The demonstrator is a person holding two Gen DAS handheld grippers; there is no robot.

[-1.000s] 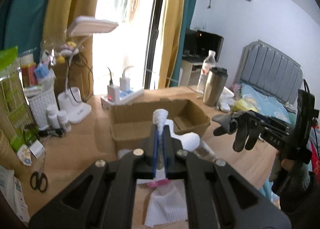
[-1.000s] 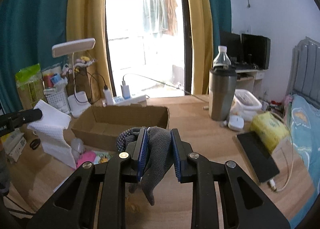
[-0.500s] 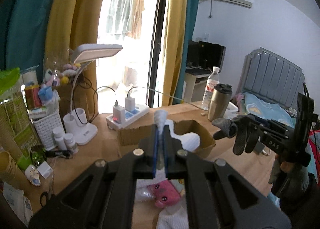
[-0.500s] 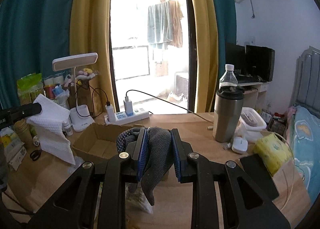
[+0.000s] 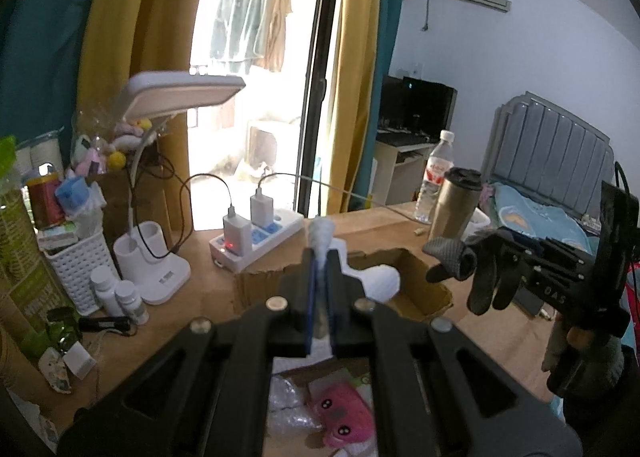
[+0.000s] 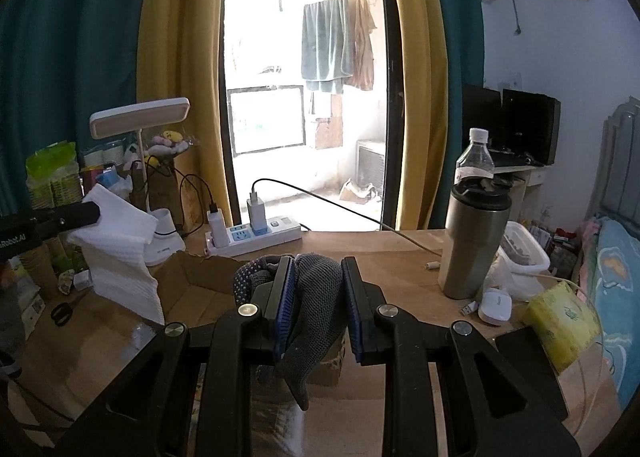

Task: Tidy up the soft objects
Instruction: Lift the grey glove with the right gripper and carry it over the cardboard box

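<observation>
The left gripper (image 5: 319, 289) pinches a white cloth (image 6: 120, 253) between its fingers, above the cardboard box (image 5: 416, 289) on the tabletop (image 6: 380, 249). To its right, the right gripper (image 6: 318, 305) clamps a grey glove (image 6: 316, 297).

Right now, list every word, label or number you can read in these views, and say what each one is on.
"DAS" — on the black body of the right gripper, seen from the left wrist.
"Robot.AI", start cut off — on the black arm of the left gripper, seen from the right wrist.
Clear plastic water bottle's red label, green snack bag, white lamp base: print too blurred.
</observation>
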